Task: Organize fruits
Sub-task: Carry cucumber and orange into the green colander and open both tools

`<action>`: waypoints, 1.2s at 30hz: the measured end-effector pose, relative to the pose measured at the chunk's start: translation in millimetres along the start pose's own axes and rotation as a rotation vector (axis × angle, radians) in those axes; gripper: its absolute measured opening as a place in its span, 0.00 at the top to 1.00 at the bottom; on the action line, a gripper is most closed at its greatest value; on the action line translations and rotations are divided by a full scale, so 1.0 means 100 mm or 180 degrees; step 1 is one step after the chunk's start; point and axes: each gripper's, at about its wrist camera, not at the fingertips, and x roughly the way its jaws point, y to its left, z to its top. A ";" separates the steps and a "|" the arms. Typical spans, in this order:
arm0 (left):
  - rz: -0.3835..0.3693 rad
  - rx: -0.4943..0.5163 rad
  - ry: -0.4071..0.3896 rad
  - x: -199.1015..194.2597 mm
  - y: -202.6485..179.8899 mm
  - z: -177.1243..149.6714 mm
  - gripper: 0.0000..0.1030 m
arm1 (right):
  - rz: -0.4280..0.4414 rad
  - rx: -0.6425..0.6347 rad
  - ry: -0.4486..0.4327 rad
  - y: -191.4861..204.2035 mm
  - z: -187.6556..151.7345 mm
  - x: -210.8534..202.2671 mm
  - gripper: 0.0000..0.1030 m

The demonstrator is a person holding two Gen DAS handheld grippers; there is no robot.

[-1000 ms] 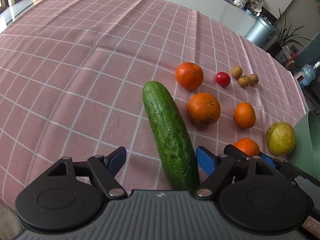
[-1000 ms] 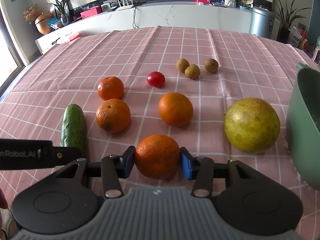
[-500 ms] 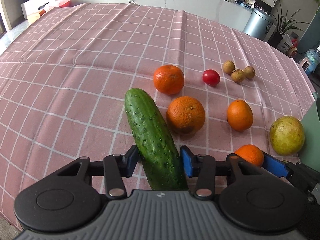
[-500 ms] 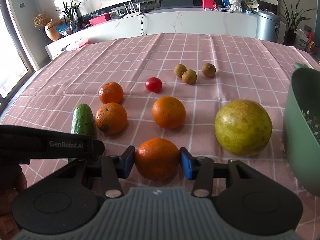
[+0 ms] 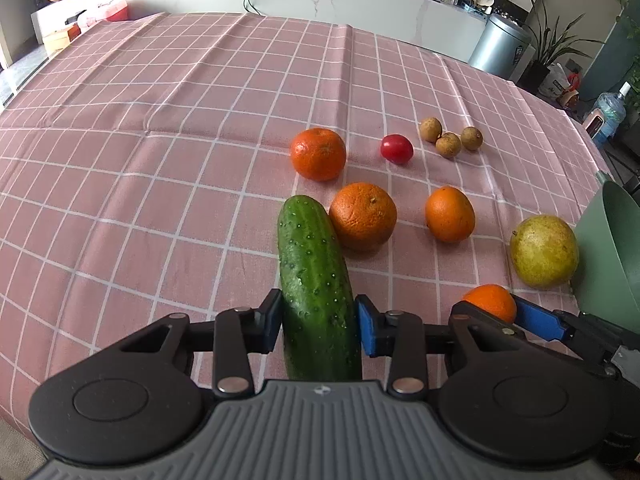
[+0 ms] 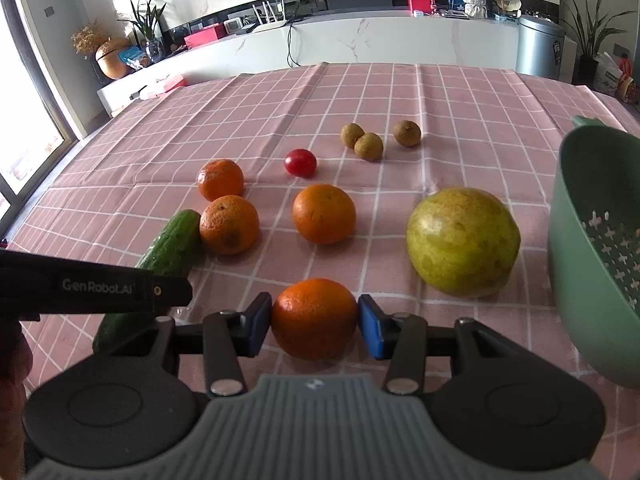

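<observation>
Two grippers gripping produce over pink tablecloth (image 5: 168, 152)

Left gripper (image 5: 318, 326) closing on cucumber (image 5: 314, 280), its near end hidden; right gripper (image 6: 314, 322) clamping orange (image 6: 314, 318).

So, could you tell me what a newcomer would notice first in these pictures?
Probably the dark green cucumber, with the left gripper closing its jaws on it in the near foreground. Next, the orange clamped in the right gripper, with a large yellow-green fruit and a green colander to its right.

Cucumber (image 5: 316, 280) left of oranges (image 5: 362, 216)
</observation>
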 end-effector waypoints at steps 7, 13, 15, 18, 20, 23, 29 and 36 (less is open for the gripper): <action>-0.0056 -0.0037 -0.0159 -0.29 0.04 -0.04 0.58 | -0.0057 0.0011 -0.0034 -0.03 -0.04 -0.19 0.57; -0.0029 0.0048 -0.0353 -0.57 -0.04 0.00 0.58 | -0.0084 -0.0037 -0.0160 0.01 0.01 -0.46 0.57; -0.0063 0.0080 -0.0402 -0.64 -0.10 0.01 0.58 | -0.0111 -0.0039 -0.0215 -0.01 0.03 -0.58 0.57; -0.0093 0.0150 -0.0481 -0.73 -0.22 0.03 0.58 | -0.0173 -0.0062 -0.0297 -0.07 0.07 -0.73 0.57; -0.0148 0.0234 -0.0520 -0.76 -0.34 0.05 0.58 | -0.0219 -0.0047 -0.0345 -0.14 0.10 -0.83 0.57; -0.0266 0.0346 -0.0554 -0.80 -0.54 0.06 0.58 | -0.0291 0.0005 -0.0404 -0.29 0.14 -0.97 0.57; -0.0548 0.0572 -0.0580 -0.77 -1.02 0.13 0.58 | -0.0491 0.0124 -0.0442 -0.65 0.20 -1.17 0.57; -0.0905 0.1077 -0.0524 -0.54 -1.70 0.20 0.58 | -0.0743 0.0306 -0.0462 -1.20 0.31 -1.28 0.57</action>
